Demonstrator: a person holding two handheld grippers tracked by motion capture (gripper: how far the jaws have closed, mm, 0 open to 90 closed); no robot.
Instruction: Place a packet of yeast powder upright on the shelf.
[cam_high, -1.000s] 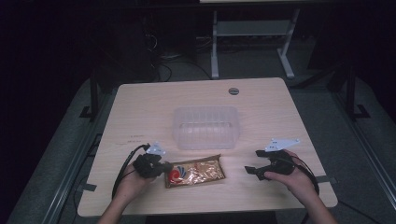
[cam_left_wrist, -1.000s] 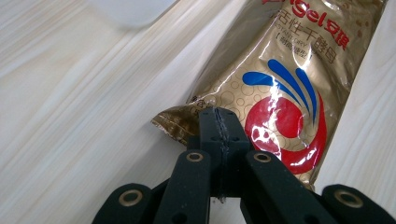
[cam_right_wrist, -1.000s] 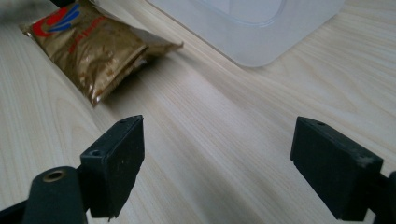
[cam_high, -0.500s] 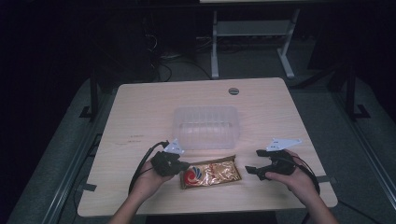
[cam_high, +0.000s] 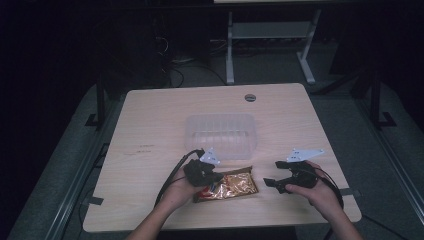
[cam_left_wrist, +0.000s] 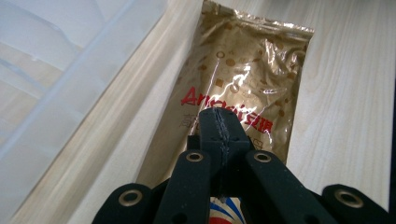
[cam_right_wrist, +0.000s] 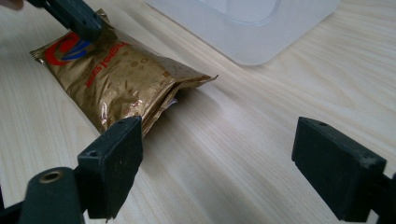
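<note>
The wooden desk (cam_high: 150, 130) is carrying everything, standing on a grey floor in a dark room; a clear plastic tub (cam_high: 221, 136) is sitting near the middle of the desk, open side up; a gold foil packet (cam_high: 235, 185) with red lettering is lying flat just in front of the tub, on the near side of the desk, lengthwise between the two hands; the left claw (cam_high: 212, 181) is pressing down on the packet's left end, its jaws closed tight together with the foil right under the tips, though whether any foil is pinched between them cannot be told; in the left claw's own view the shut tips (cam_left_wrist: 219, 126) are sitting over the red print; the right claw (cam_high: 272, 184) is hovering just beside the packet's right end, jaws standing wide apart and holding nothing
</note>
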